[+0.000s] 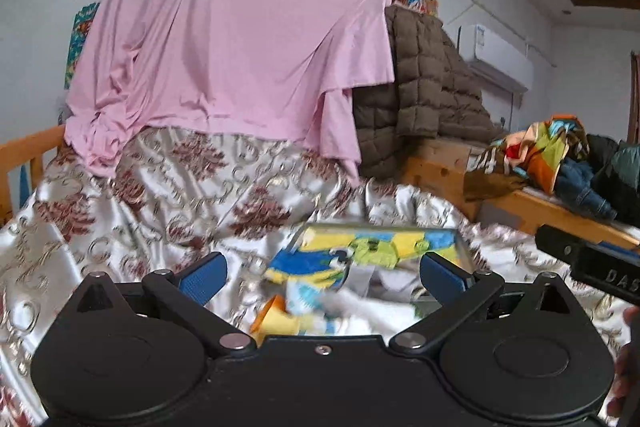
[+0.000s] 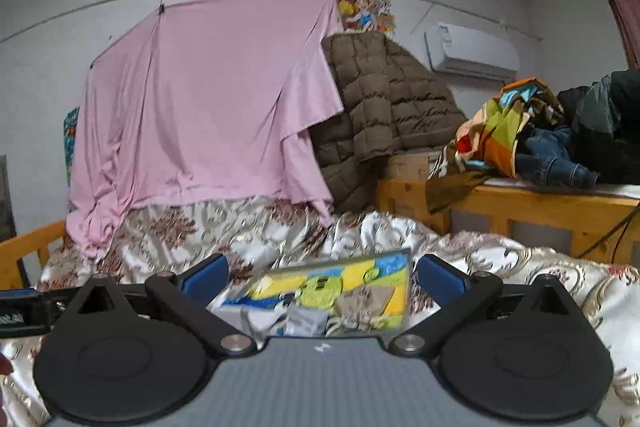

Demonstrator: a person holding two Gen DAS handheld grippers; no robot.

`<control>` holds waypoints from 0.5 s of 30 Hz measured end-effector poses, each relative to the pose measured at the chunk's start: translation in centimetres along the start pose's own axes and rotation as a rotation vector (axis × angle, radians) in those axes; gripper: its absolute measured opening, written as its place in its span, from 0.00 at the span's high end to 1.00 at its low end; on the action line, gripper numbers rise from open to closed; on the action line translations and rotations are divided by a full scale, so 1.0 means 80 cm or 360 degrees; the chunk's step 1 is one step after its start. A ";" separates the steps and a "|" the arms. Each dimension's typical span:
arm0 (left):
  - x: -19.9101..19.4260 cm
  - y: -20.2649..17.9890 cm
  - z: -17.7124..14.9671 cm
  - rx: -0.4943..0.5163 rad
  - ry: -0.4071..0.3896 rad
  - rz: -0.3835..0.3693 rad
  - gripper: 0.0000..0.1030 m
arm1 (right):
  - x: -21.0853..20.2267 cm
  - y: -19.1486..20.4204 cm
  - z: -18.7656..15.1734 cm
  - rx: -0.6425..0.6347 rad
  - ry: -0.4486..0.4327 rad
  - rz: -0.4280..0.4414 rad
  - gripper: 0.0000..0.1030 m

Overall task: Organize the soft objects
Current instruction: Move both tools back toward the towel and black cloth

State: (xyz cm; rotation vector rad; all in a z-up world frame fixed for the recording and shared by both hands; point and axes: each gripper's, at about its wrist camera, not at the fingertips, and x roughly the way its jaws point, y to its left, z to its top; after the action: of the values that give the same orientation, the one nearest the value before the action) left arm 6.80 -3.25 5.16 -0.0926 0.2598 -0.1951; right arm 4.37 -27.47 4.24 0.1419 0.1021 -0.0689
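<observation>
A shallow box (image 1: 380, 245) printed in yellow, blue and green lies on the flowered satin bedcover (image 1: 132, 211). Small soft items lie in it: a white cloth (image 1: 360, 311), a yellow-orange piece (image 1: 276, 321), grey pieces (image 2: 304, 319) and a beige piece (image 2: 368, 299). My left gripper (image 1: 324, 277) is open wide, low over the near end of the box, and its pads touch nothing. My right gripper (image 2: 324, 279) is also open, with the box (image 2: 340, 287) just ahead between its blue pads (image 2: 440, 277), which stand apart from it.
A pink sheet (image 1: 232, 43) hangs from a line over the back of the bed. A brown quilted coat (image 1: 424, 87) is draped beside it. A pile of clothes (image 2: 532, 131) lies on a wooden frame (image 2: 520, 203) at the right. The bed's wooden rail (image 1: 24, 151) runs along the left.
</observation>
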 end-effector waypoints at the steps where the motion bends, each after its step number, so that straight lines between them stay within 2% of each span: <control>1: -0.001 0.003 -0.005 0.0003 0.0022 0.0013 0.01 | -0.003 0.003 -0.002 -0.0007 0.0016 -0.0005 0.00; 6: -0.006 0.015 -0.023 0.0001 0.0084 0.0101 0.01 | -0.014 0.014 -0.011 -0.0035 0.0069 -0.0024 0.00; 10: 0.002 0.016 -0.039 0.0081 0.0229 0.0206 0.01 | -0.013 0.019 -0.021 -0.0038 0.0159 0.0021 0.00; 15: 0.008 0.018 -0.050 0.0087 0.0322 0.0251 0.01 | -0.007 0.023 -0.028 -0.0072 0.0216 0.0021 0.00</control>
State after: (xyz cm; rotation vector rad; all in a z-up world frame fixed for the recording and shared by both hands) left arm 6.62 -2.23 0.98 0.0023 0.4614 -0.0545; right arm 3.76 -25.29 2.33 0.1018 0.2380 -0.0437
